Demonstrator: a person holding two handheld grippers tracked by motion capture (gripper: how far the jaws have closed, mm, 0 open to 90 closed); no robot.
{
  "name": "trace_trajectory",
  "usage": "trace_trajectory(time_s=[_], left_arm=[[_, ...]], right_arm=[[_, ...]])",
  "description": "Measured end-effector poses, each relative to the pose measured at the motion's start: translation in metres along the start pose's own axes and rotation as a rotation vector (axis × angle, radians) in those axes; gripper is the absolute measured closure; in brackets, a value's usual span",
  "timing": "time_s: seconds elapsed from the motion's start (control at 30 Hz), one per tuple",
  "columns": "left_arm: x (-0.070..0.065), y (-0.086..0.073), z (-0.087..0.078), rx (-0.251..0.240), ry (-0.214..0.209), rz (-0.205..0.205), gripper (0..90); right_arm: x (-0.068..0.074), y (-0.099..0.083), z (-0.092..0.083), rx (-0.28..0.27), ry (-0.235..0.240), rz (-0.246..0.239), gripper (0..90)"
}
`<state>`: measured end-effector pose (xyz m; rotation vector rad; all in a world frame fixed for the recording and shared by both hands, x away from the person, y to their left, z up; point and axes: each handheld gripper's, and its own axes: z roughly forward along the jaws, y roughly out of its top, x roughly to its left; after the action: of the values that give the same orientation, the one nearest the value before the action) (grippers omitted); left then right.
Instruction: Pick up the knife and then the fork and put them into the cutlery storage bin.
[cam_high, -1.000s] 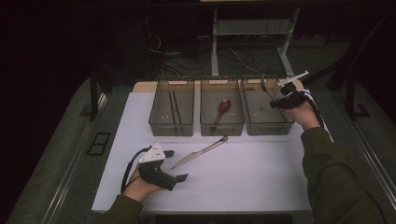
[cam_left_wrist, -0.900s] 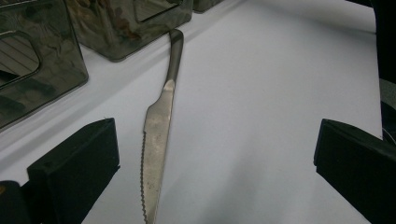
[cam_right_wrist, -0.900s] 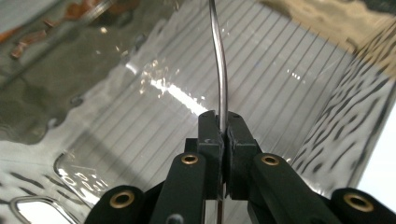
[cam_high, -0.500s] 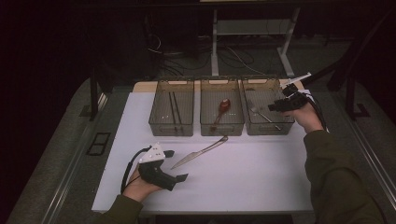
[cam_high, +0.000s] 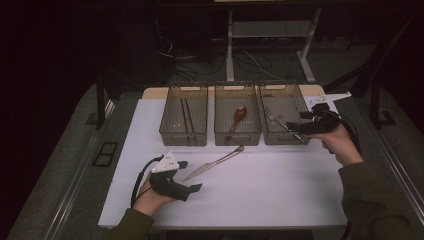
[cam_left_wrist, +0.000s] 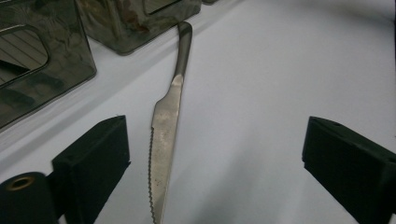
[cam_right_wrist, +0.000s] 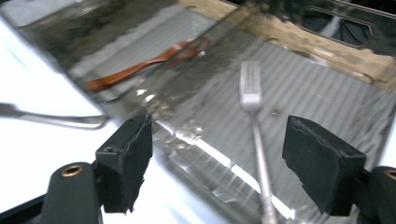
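A serrated table knife (cam_high: 214, 163) (cam_left_wrist: 163, 126) lies on the white table (cam_high: 280, 195) in front of three clear bins. My left gripper (cam_high: 191, 176) (cam_left_wrist: 215, 154) rests just left of the blade tip. Its jaws have just been closing a little but stand wide, and the blade lies between them untouched. A metal fork (cam_high: 277, 121) (cam_right_wrist: 254, 121) lies in the right bin (cam_high: 300, 102). My right gripper (cam_high: 296, 131) (cam_right_wrist: 217, 158) hovers at that bin's near right corner. Its jaws have just been opening and nothing is between the pads.
The middle bin (cam_high: 238, 137) holds a reddish-brown spoon (cam_high: 237, 120) (cam_right_wrist: 140, 65). The left bin (cam_high: 183, 137) holds dark chopsticks (cam_high: 186, 117). The knife's handle (cam_right_wrist: 51, 119) points toward the bins. Dark floor, cables and table legs lie beyond the table.
My right gripper has opened and drawn back toward the near side of the right bin, leaving the fork lying in it. The left hand and the knife have stayed put.
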<state>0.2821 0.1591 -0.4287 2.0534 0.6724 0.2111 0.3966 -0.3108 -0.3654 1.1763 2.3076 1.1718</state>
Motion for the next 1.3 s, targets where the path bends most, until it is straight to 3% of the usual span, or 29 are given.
trace_trajectory(time_s=[0.27,0.43,0.7,0.87,1.13,1.27,1.3], left_arm=[[0.009,0.012,0.007,0.002,0.005,-0.015,19.8],[0.016,0.023,0.015,-0.005,0.013,-0.031,25.1],[0.025,0.038,0.04,0.028,-0.004,-0.012,35.3],[0.026,0.045,0.062,0.077,-0.019,0.015,44.5],[0.025,0.051,0.101,0.162,-0.042,0.06,61.8],[0.03,0.048,0.107,0.189,-0.043,0.073,67.8],[0.03,0.047,0.107,0.184,-0.045,0.056,69.7]], right_arm=[[0.039,-0.031,-0.014,-0.036,0.073,-0.054,20.4],[0.053,-0.057,-0.016,-0.059,0.097,-0.059,17.9],[0.065,-0.098,-0.024,-0.108,0.107,-0.021,16.9],[0.066,-0.117,-0.028,-0.097,0.113,0.012,16.9],[0.07,-0.122,-0.028,-0.083,0.117,0.004,16.9],[0.069,-0.122,-0.028,-0.083,0.117,-0.004,16.9],[0.069,-0.122,-0.028,-0.086,0.116,-0.004,16.9]])
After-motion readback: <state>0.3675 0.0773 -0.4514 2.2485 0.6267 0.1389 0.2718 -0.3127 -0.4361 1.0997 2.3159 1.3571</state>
